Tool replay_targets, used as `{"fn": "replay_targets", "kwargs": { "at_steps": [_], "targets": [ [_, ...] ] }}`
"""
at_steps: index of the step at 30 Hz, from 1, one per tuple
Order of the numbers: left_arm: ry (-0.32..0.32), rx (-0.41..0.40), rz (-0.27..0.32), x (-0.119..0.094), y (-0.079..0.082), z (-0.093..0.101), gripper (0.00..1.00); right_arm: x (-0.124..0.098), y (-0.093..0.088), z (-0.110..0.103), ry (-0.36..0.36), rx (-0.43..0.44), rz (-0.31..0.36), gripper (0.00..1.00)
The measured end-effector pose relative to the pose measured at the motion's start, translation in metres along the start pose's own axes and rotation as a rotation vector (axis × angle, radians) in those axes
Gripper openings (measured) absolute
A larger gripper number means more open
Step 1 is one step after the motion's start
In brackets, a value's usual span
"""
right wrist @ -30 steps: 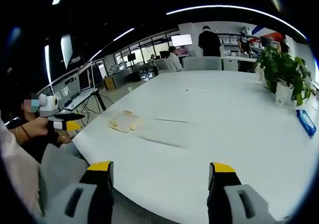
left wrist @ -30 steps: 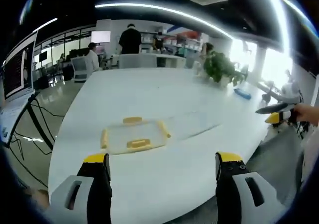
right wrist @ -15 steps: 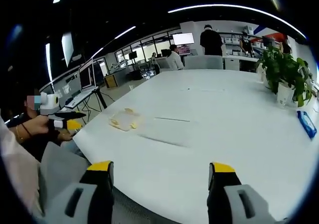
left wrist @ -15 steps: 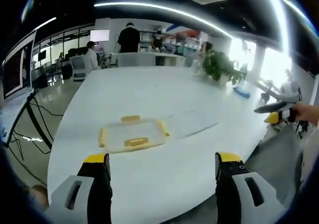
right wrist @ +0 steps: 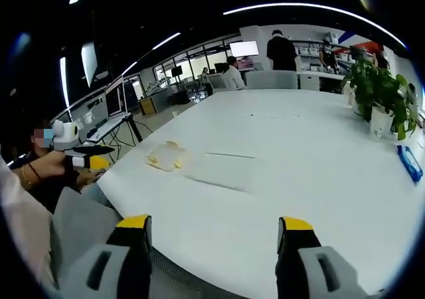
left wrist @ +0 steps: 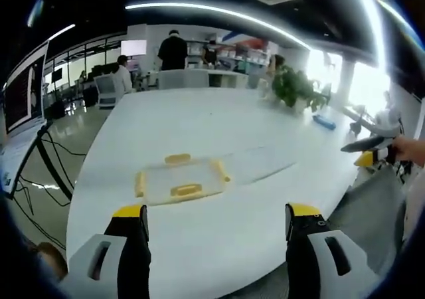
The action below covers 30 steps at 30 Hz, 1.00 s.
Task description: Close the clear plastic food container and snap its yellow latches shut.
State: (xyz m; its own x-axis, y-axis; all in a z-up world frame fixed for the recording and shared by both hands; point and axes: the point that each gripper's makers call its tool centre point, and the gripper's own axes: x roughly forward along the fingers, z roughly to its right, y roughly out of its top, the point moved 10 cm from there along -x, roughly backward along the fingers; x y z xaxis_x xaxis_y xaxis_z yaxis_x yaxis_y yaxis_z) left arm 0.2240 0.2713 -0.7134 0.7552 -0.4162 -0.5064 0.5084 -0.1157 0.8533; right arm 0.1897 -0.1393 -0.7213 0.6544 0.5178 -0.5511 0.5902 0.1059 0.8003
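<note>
A shallow clear plastic container [left wrist: 178, 180] with yellow latches [left wrist: 185, 191] on its sides lies flat on the white table [left wrist: 199, 123], a short way beyond my left gripper [left wrist: 216, 227]. That gripper is open and holds nothing. In the right gripper view the same container [right wrist: 165, 158] is small and far off to the left. My right gripper [right wrist: 212, 236] is open over the near table edge, well away from it. Each gripper shows in the other's view: the right gripper [left wrist: 370, 154] at the table's right side, the left gripper [right wrist: 86, 159] at its left side.
A faint clear sheet [left wrist: 260, 163] lies on the table just right of the container. A potted plant [right wrist: 377, 98] and a blue object [right wrist: 411, 163] stand near the far right edge. People and desks are beyond the table's far end.
Both views have drifted slightly with the hands. The container has stayed where it was and both grippers stay open.
</note>
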Motion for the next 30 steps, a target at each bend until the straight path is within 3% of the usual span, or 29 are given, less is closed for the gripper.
{"fn": "replay_targets", "kwargs": {
  "at_steps": [30],
  "targets": [
    [-0.023,-0.009,-0.033,0.009,-0.002,-0.01,0.83,0.017,0.008,-0.003,0.025,-0.004,-0.03,0.77]
  ]
}}
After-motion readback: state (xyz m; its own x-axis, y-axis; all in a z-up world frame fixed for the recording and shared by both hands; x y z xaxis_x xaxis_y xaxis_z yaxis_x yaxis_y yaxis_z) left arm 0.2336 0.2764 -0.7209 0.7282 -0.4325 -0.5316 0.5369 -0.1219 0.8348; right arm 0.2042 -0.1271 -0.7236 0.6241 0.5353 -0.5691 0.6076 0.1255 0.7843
